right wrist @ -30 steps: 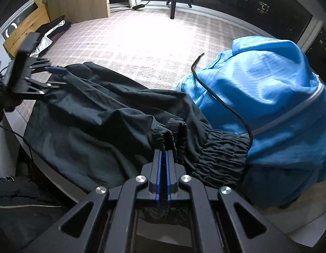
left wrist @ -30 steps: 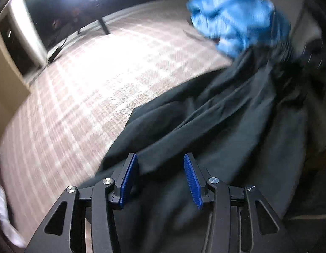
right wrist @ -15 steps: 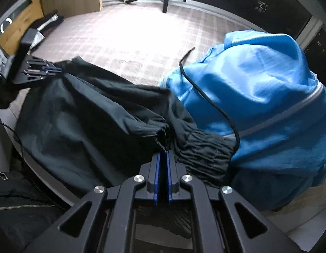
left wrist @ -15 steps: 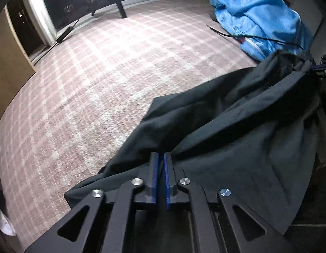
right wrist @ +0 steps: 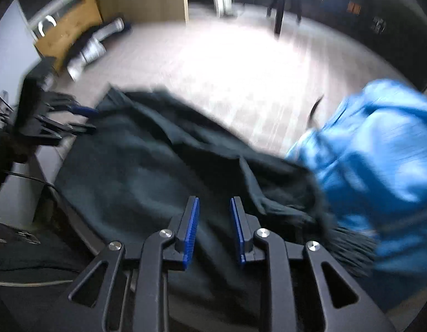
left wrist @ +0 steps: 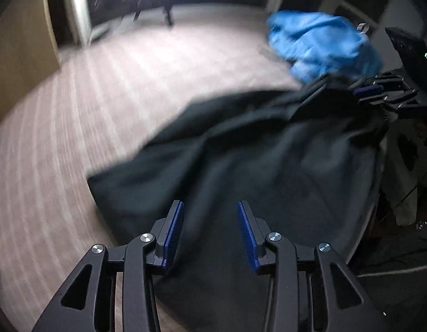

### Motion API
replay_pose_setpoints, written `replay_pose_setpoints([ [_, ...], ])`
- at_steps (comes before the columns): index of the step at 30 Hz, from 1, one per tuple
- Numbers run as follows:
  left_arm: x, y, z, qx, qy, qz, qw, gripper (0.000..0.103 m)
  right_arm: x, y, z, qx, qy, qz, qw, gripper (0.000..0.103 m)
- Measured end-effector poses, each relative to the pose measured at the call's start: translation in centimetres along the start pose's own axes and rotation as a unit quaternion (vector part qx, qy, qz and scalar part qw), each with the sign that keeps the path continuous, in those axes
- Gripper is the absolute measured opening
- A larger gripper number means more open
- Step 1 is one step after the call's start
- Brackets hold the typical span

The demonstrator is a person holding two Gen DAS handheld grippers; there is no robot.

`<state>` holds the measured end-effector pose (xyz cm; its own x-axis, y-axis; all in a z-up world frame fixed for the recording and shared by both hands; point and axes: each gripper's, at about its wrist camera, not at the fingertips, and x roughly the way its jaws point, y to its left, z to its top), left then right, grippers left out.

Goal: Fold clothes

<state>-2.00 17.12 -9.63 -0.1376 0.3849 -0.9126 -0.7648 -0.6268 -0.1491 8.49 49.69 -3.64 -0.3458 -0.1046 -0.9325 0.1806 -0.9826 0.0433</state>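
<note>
Blue jacket point(right wrist: 379, 152) against black garment point(right wrist: 158, 171)

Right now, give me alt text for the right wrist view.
The right gripper, open after just parting, hovers over a dark garment spread on a pale checked surface. A blue jacket lies right; the left gripper sits at the garment's far-left edge.

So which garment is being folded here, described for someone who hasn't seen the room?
Start from the pale checked carpet that fills the floor. At its near edge two garments lie side by side; the one meant is the black garment, spread wide and flat under both grippers. Its neighbour, the blue jacket, is bright and bunched up, while this one is dark, matte, with a gathered elastic cuff.
</note>
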Motion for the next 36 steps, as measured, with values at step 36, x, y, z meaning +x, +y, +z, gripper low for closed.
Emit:
replay_pose_setpoints([
  [36, -4.3, 9.4, -0.7, -0.084, -0.089, -0.125, 0.9846, 0.002, 11.6, 5.4, 15.0, -0.074, 0.04, 0.156, 0.984, 0.007],
])
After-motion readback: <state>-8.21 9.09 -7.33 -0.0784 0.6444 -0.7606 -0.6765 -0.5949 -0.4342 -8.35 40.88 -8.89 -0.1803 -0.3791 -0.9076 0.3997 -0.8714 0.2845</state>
